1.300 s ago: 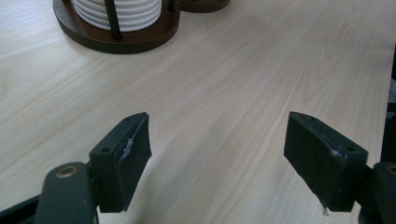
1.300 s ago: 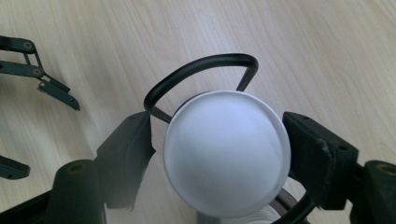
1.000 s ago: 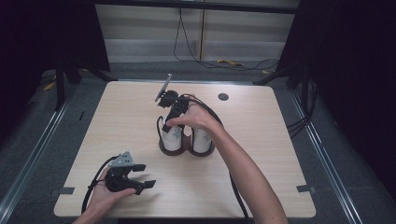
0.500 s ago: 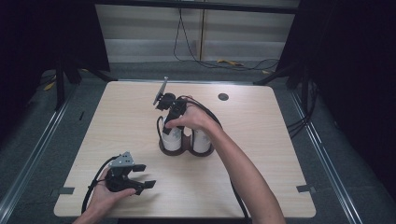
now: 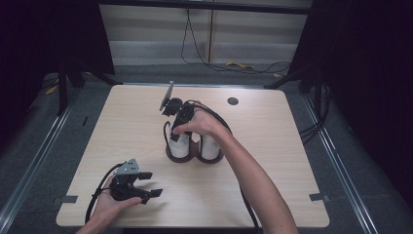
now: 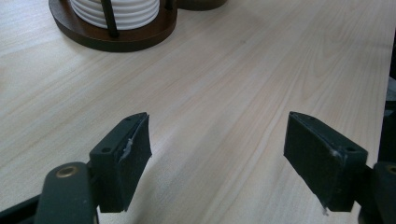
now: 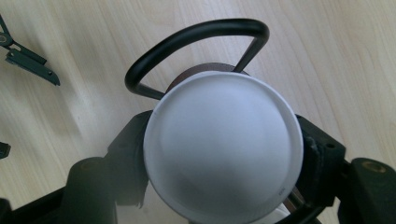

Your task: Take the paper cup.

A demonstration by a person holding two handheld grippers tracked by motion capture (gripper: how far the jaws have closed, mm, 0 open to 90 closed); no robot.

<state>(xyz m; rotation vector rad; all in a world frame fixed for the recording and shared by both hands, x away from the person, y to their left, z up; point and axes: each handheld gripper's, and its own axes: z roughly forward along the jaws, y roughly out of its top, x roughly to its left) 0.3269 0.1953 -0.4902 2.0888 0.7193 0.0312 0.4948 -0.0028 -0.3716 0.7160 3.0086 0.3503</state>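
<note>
A brown two-post holder in mid-table carries two stacks of white cups, left and right. My right gripper points down on the left stack. Its jaws have just been closing, and in the right gripper view the gripper has its pads against both sides of the top white cup. The holder's black wire loop curves just beyond the cup. My left gripper rests on the table at the front left, open, with bare wood between its jaws. The left stack stands well beyond it.
A small black round plug sits in the tabletop at the back right. Tape marks lie at the front corners. Each gripper trails a cable toward the front edge. Dark floor and metal rails surround the table.
</note>
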